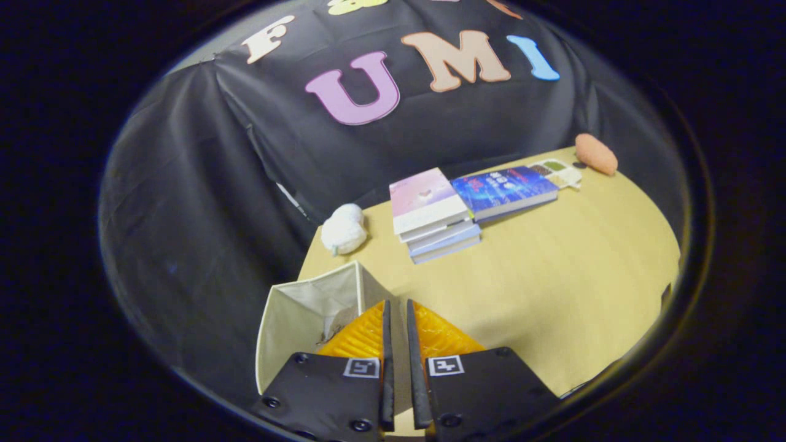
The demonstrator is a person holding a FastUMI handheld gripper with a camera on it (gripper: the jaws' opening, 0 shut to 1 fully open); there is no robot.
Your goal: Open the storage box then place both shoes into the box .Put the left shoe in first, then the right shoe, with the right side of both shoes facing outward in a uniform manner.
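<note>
Showing the gripper (396, 319) with its orange fingers (362, 337) nearly together, a narrow gap between them, clamped on nothing, poised over the near wall of the cream storage box (295, 313). Box top is open; something small lies inside, unclear whether a shoe, so progress cannot be judged. Beyond on the tan table (552, 288): stacked books (430, 212), a white soft object (344, 228), an orange one (595, 153)

- Storage box (301, 307): pale matt cloth walls.
- Table (552, 276): smooth yellowish wood-look top.
- Books (457, 205): glossy paper covers.
- Gripper (398, 319): fingers nearly together, ridged orange plastic with matt black edges.
</note>
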